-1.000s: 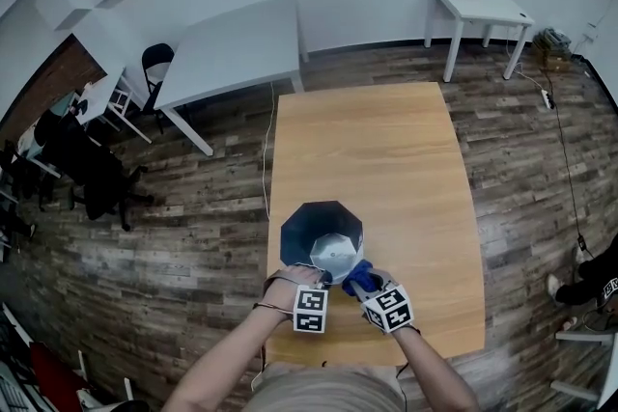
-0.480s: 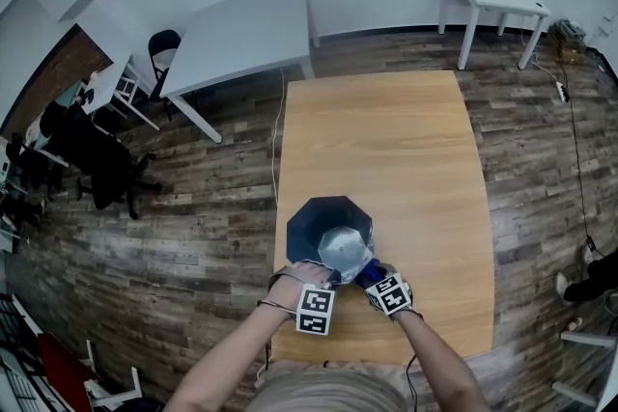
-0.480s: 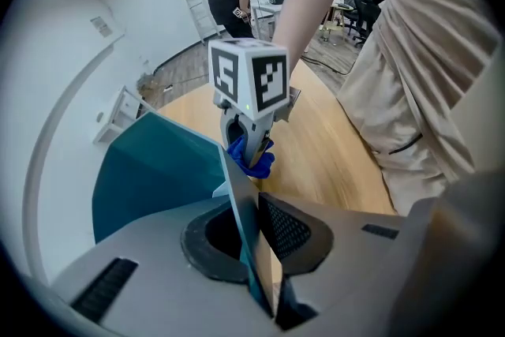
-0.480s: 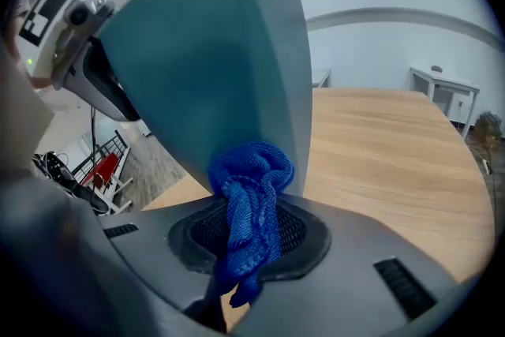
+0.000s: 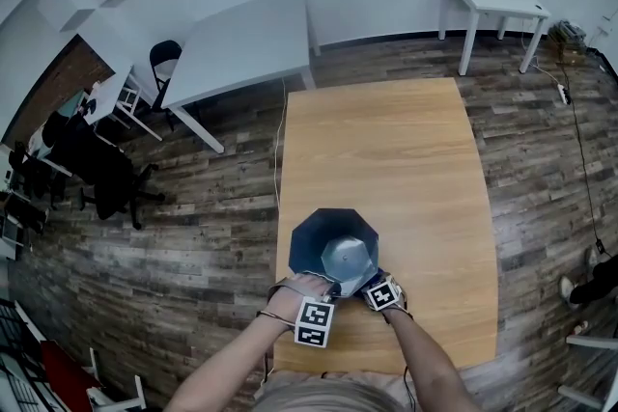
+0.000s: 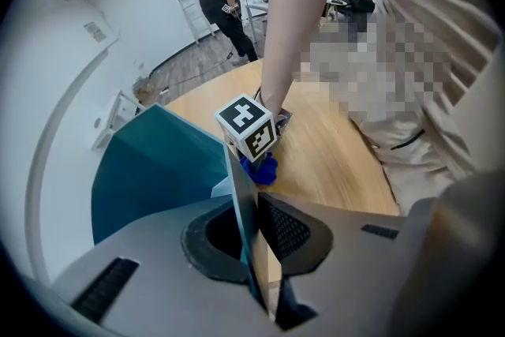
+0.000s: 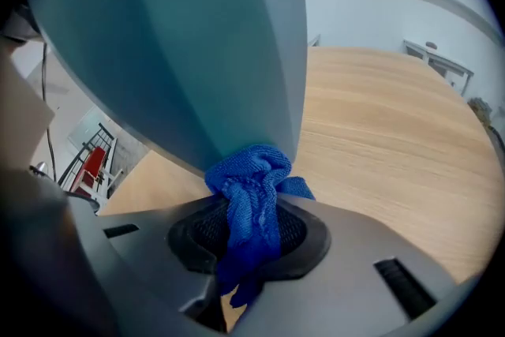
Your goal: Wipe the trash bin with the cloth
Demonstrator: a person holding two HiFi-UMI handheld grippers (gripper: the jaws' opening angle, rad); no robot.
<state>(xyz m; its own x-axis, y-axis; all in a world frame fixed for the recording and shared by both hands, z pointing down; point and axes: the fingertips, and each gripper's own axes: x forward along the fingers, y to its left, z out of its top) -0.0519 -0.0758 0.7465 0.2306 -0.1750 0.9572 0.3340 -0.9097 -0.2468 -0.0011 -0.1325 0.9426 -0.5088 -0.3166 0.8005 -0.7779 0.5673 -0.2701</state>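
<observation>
Wooden table point(image 5: 386, 150), near edge: trash bin point(image 5: 307, 241) upright, mouth up, long axis roughly vertical. Steadied by left gripper point(image 6: 254, 249), clamped on thin rim wall; blue cloth point(image 7: 252, 189) pinched in right gripper point(image 7: 248, 249), pressed low against outer wall. Seemingly mid-wipe; next, sliding cloth along wall without tipping bin.

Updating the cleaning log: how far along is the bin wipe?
Done: right gripper holds the blue cloth in its jaws; left gripper clamps the trash bin wall, steadying it. In hand: cloth pressed against the bin's outer side, near the table. Left: other sides, probably; no wiped area is tellable.
</observation>
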